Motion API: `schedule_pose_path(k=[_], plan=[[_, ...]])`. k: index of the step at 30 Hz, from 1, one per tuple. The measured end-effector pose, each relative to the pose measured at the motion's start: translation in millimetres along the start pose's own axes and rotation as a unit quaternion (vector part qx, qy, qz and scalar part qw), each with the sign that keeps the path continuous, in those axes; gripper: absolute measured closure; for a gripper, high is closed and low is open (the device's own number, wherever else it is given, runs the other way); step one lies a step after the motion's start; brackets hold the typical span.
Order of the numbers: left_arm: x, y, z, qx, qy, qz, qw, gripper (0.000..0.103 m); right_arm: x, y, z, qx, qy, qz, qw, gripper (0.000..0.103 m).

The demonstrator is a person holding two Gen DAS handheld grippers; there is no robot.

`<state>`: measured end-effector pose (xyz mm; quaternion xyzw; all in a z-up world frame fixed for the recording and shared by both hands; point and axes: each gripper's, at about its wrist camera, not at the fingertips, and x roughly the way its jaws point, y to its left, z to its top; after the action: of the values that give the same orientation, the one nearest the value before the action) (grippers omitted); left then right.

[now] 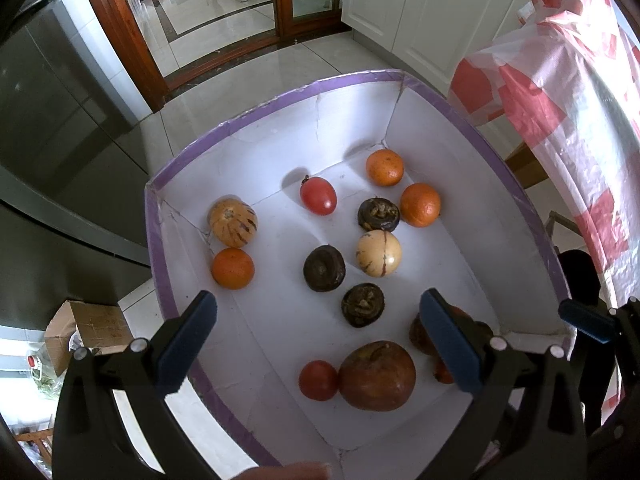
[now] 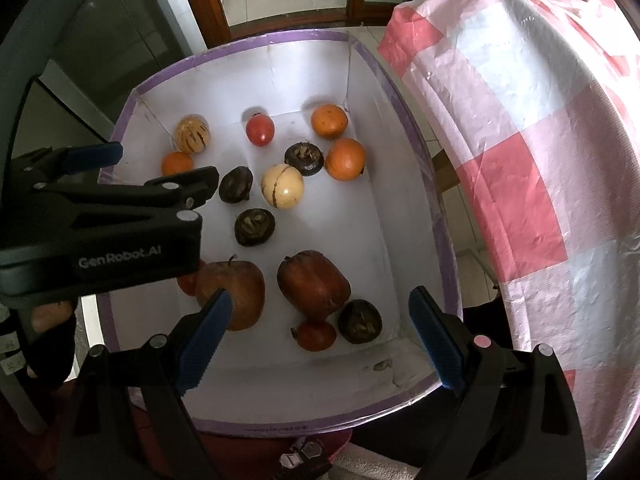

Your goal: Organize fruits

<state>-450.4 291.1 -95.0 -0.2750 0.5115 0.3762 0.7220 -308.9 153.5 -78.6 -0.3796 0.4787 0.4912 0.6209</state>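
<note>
- White box with purple-taped rim: creased, paper-lined walls and floor; it fills the centre of both views and holds all the fruit.
- Oranges, matt and dimpled: one by the far corner, one just right of it, one against the left wall.
- Striped melon, tan with dark broken stripes, touching the left-wall orange; a smooth cream melon lies mid-floor.
- Dark brown wrinkled fruits, squat and round: three mid-floor, one at the lower right of the right wrist view.
- Tomatoes, glossy red: one near the far wall, one touching a large russet apple.
- Second reddish-brown fruit, blocky, beside the apple, with a small tomato below it.
- Left gripper: jaws spread wide, blue ribbed pads, holding nothing, above the near part of the box.
- Right gripper: jaws likewise apart and empty; the left gripper's black body crosses the left of its view, hiding part of the apple.
- Red-and-white checked plastic cloth hangs at the right of the box; tiled floor beyond.
</note>
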Motion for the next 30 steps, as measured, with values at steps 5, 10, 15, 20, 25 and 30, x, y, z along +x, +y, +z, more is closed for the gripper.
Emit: schedule_pose_path(k=[5, 10, 15, 20, 25, 30], plan=[[-0.2, 0.4, -0.2, 0.0, 0.0, 0.0, 1.0, 0.001, 1.0, -1.2, -0.7, 0.0, 0.003, 0.001, 1.0, 0.016], [-0.3, 0.3, 0.2, 0.0, 0.0, 0.0, 1.0, 0.001, 1.5, -1.6, -2.2, -0.001, 0.005, 0.0, 1.0, 0.016], [-0.8, 1.2, 0.3, 0.0, 0.0, 0.0, 1.0, 0.001, 2.7, -1.5, -4.0, -0.001, 0.006, 0.0, 1.0, 0.016], [-0.3, 1.8, 1.0, -0.004, 0.0, -0.001, 1.0, 0.001, 4.1, -0.3, -5.2, -0.002, 0.007, 0.0, 1.0, 0.016], [1.0, 1.5, 1.3, -0.004, 0.0, -0.002, 1.0, 0.001, 4.7, -0.2, -4.7, -0.001, 0.007, 0.0, 1.0, 0.016], [0.1, 1.4, 0.7, -0.009, -0.006, -0.005, 0.9999, 0.001, 5.2, -0.4, -4.8, 0.0, 0.004, -0.001, 1.0, 0.016]])
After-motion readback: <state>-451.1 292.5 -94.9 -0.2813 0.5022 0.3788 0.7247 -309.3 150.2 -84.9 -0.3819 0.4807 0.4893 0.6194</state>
